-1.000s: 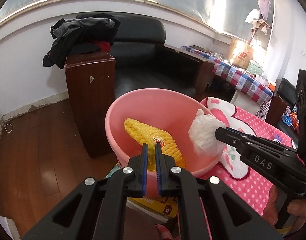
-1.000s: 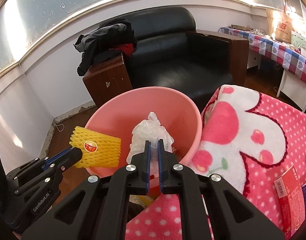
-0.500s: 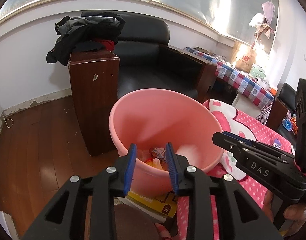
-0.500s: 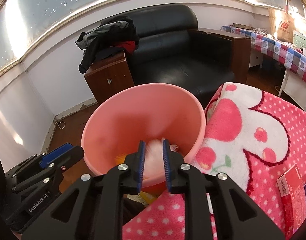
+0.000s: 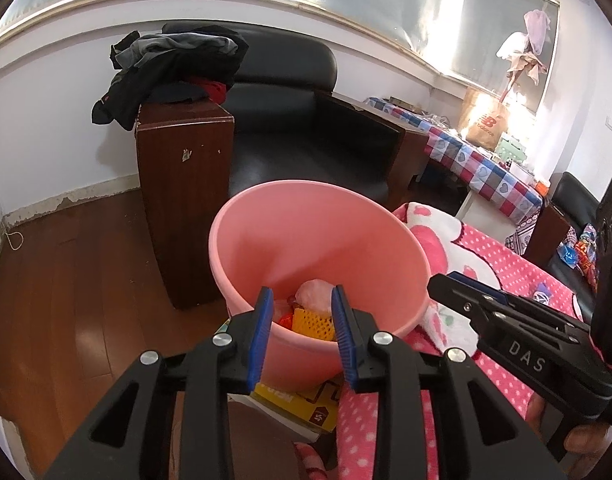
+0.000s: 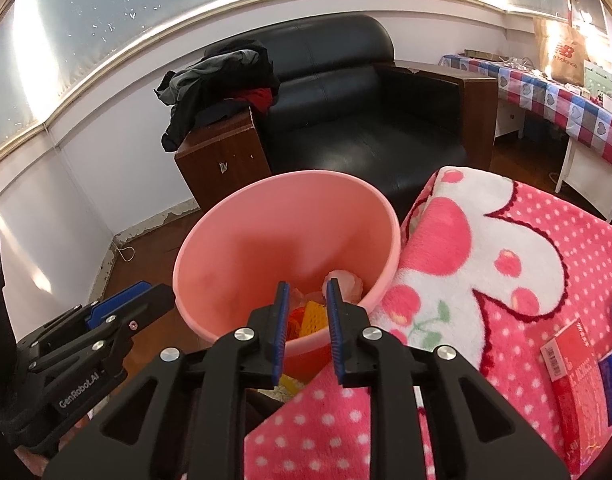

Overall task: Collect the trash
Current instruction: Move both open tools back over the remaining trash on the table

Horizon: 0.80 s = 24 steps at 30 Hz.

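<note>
Since a second ago: yellow foam net (image 5: 312,322) and white plastic bag (image 5: 316,294), formerly clamped in the grippers, now lie at the bottom of the pink bucket (image 5: 289,236). Left gripper (image 5: 301,334): jaws apart, empty, over the near rim. Right gripper (image 6: 306,330): jaws apart, empty, likewise. Pink polka-dot blanket (image 6: 518,264): touching the bucket's right side. Black sofa (image 6: 358,120): behind the bucket.

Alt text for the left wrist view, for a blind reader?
The open left gripper hovers over a round pink plastic bin holding a yellow foam net and a crumpled plastic bag. The right gripper is beside it.
</note>
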Each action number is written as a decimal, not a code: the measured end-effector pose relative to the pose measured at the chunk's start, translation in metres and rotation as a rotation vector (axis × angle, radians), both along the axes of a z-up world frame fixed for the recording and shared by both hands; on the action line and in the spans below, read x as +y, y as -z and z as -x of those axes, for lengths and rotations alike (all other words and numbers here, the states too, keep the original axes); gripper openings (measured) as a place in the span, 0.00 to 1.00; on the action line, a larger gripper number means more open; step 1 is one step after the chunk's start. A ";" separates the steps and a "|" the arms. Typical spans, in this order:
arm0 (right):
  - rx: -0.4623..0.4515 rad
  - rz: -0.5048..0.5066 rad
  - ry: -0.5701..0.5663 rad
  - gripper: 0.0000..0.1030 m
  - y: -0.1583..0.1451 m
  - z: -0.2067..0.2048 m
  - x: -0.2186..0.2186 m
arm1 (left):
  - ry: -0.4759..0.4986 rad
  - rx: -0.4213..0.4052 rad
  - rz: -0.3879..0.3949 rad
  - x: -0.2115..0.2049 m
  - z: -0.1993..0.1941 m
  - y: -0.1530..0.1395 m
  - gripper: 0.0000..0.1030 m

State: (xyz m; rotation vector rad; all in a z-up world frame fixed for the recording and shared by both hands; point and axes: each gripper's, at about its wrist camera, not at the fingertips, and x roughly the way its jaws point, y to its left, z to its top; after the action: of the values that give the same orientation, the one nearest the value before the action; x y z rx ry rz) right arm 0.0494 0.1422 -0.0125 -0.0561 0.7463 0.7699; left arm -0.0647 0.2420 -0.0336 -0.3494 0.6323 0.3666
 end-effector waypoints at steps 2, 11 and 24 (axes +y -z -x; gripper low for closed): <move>-0.005 0.001 0.003 0.19 -0.002 0.003 -0.006 | 0.009 -0.001 -0.004 -0.004 0.000 -0.002 0.29; 0.002 -0.008 0.041 0.19 -0.007 0.015 -0.044 | 0.069 -0.033 -0.028 -0.028 0.001 -0.016 0.46; -0.014 -0.017 0.154 0.40 -0.013 0.031 -0.121 | 0.168 -0.027 -0.035 -0.078 -0.009 -0.025 0.46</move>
State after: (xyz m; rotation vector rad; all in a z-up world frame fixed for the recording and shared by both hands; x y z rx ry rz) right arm 0.0185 0.0211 0.0000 0.0112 0.7225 0.6280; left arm -0.0558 0.1640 -0.0088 -0.2652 0.6232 0.2121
